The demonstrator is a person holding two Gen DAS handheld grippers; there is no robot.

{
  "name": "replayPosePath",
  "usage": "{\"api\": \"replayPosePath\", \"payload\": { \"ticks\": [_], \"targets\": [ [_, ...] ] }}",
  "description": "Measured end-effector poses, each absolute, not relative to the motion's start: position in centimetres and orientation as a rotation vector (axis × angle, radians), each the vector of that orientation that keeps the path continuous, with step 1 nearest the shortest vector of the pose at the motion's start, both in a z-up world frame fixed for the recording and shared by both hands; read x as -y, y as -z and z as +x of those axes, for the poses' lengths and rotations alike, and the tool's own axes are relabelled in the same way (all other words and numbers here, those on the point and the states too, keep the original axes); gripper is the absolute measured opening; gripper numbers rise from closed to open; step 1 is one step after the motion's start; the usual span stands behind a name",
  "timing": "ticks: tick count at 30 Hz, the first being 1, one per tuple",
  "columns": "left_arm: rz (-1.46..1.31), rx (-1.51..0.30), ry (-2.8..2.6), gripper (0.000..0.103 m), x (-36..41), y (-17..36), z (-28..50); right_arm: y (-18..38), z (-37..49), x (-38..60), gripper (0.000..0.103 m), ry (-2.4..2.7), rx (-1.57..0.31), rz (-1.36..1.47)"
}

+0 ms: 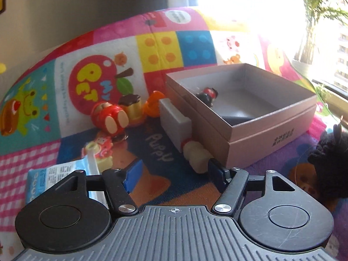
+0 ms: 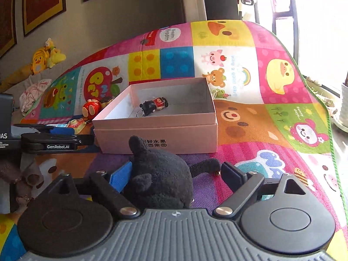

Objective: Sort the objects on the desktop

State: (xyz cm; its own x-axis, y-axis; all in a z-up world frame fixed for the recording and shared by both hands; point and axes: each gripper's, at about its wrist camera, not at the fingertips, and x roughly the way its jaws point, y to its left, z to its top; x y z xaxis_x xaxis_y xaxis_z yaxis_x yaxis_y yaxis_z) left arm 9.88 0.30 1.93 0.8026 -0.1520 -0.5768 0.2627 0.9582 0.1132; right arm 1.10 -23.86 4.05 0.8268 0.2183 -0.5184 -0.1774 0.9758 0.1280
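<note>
Right wrist view: the right gripper [image 2: 176, 175] has its jaws apart around a black plush toy [image 2: 161, 180] on the play mat [image 2: 271, 130], just before the pink box [image 2: 156, 134] holding one figurine [image 2: 155, 105]. The left gripper [image 1: 174, 176] stands with jaws apart, nothing between them, beside a cream toy [image 1: 196, 156].

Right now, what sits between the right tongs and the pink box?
Only the black plush toy, lying between the open right tongs just short of the pink box; right wrist view.

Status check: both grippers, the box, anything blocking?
Left gripper open, empty. Right gripper open around black plush. Box holds one keychain figure. Nothing blocking.
</note>
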Motion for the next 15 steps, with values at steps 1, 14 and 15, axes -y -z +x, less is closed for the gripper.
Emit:
{"api": "replayPosePath", "payload": {
  "ticks": [1, 14, 15],
  "targets": [
    [0.222, -0.604, 0.242, 0.079, 0.0, -1.7, 10.0, -3.9, 1.0, 23.9, 0.095, -0.212, -0.557, 0.079],
    [0.217, -0.585, 0.093, 0.078, -2.0, -2.5, 10.5, -2.4, 1.5, 24.4, 0.103, -0.232, -0.58, 0.168],
    [0.241, -0.589, 0.1, 0.073, -1.5, -2.3, 10.7, -2.4, 1.5, 24.4, 0.103, -0.232, -0.581, 0.17]
  ]
}}
